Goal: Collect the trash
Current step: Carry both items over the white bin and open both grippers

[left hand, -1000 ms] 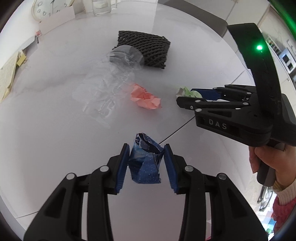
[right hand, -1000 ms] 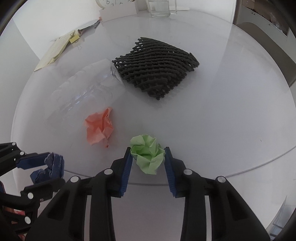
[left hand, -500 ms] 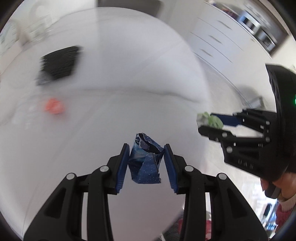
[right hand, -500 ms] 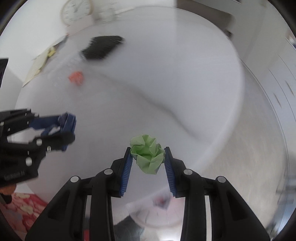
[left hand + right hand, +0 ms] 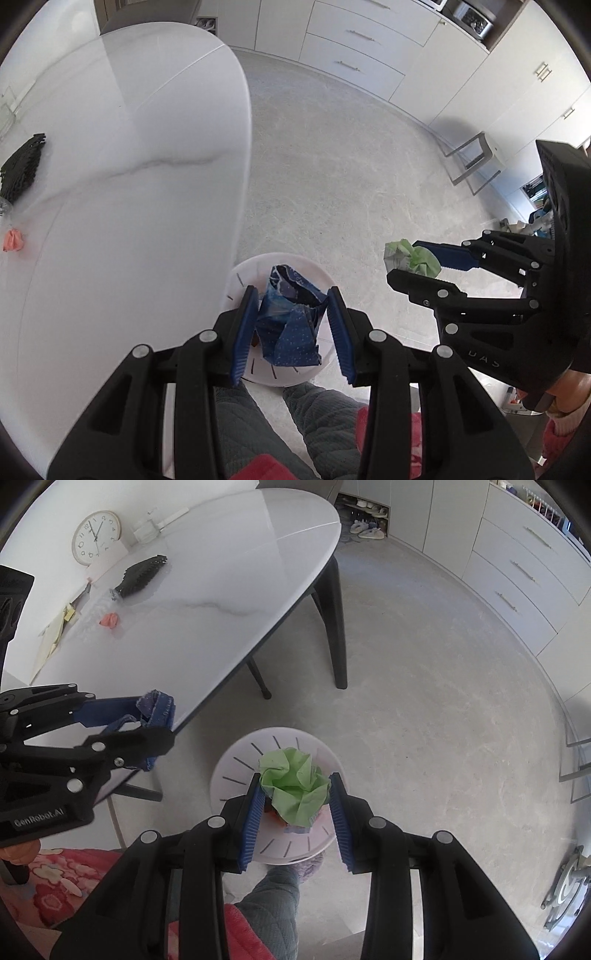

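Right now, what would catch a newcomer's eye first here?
Two bright scraps: a crumpled blue wrapper clamped in the left hand-held gripper, and a green paper ball in the right hand-held gripper. Both hang above a white bin on the floor beside the white table.

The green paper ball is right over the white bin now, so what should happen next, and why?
Probably open the right gripper and let the green ball drop. In the right wrist view the ball hangs pinched between the jaws, straight above the open white bin on the floor, so it should fall inside. The left gripper holds a blue wrapper over the same bin and could follow.
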A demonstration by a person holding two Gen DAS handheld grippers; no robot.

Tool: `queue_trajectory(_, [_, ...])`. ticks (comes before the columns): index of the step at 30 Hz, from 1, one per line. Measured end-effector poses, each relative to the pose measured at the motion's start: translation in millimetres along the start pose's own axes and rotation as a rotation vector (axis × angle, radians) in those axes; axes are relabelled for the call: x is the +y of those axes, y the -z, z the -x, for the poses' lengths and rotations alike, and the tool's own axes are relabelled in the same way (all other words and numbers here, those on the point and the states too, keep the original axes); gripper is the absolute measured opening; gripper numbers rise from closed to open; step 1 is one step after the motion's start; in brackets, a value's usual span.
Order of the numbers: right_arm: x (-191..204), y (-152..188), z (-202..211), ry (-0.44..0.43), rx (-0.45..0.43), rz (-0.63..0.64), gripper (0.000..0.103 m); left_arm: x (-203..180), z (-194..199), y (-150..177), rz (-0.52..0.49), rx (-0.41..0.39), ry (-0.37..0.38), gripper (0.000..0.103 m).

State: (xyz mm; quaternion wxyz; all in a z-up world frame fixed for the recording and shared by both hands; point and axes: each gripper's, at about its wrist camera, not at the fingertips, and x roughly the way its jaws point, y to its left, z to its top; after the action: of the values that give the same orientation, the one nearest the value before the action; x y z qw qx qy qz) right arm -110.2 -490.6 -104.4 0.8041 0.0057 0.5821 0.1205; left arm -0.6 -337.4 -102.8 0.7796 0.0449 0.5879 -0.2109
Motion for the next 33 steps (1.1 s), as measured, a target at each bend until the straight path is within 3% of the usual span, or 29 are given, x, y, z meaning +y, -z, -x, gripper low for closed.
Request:
queue_trajectory(17, [-2,12,7,-0.026,-0.019,0.031,0.037,-18,-3,8,0.002,0.016,-0.039,0.039])
queue_trajectory(19, [-2,12,7,-0.026,-0.019,0.03,0.037,-18,-3,8,-0.004,0.022,-0.043,0.048])
queue_trajectory(21, [-2,12,7,-0.026,-0.019,0.032,0.037,-18,-3,7,-0.008,0.023,-0.066,0.068])
queue_trajectory(23, [-2,11,7,-0.026,-0.019,0.033,0.037,-16,1,8,-0.012,0.017,-0.08,0.074])
queue_trajectory(33, [5,11,6,-0.034,-0.015,0.044,0.037,6,10,7,0.054,-0.003,-0.121,0.085])
